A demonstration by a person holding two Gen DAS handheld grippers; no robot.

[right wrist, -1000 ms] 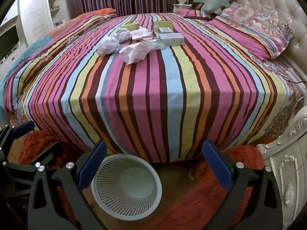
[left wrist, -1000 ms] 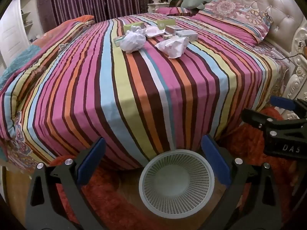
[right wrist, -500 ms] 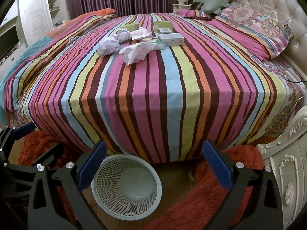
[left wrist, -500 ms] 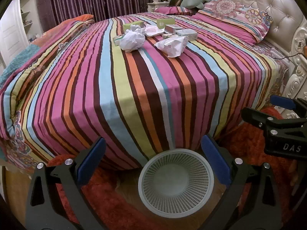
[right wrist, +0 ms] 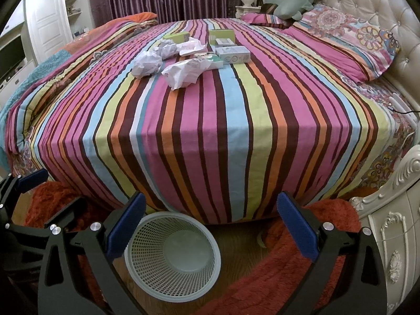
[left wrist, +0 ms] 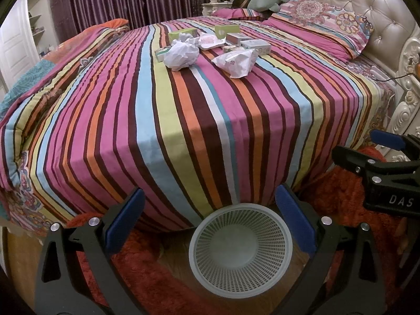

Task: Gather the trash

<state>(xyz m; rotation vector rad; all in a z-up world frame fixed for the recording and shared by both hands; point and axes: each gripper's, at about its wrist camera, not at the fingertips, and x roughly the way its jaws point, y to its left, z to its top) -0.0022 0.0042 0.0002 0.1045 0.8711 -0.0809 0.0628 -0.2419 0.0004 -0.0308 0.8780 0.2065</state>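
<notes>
Two grippers hang low at the foot of the bed [right wrist: 225, 131], and both have their jaws spread wide with nothing between them. My left gripper [left wrist: 210, 220] sits almost straight above the white mesh basket [left wrist: 240, 252] on the floor; my right gripper [right wrist: 210, 225] is off to the basket's right side, and I can see it in the left view too. The basket looks empty, so I judge the collecting has not started.

All the trash lies far up the striped cover, well apart from both grippers: a crumpled paper ball [right wrist: 147, 64], a second smaller ball [right wrist: 168, 48] behind it, a torn white wrapper [right wrist: 187, 72], and several small cartons [right wrist: 232, 53] packed close together.

What worries me is the reach. I have to lean well over the mattress, and the soft cover may give under the jaws, so I could pinch striped fabric along with the paper and drag it. The wrapper touches a green-and-white carton, so a careless close may catch both or nudge one aside. Crumpled paper is light and springy; a shallow hold could let it slip out on the long carry back. The basket is light too, standing just beside the red rug [right wrist: 288, 262], and a knock from either gripper could tip it.
</notes>
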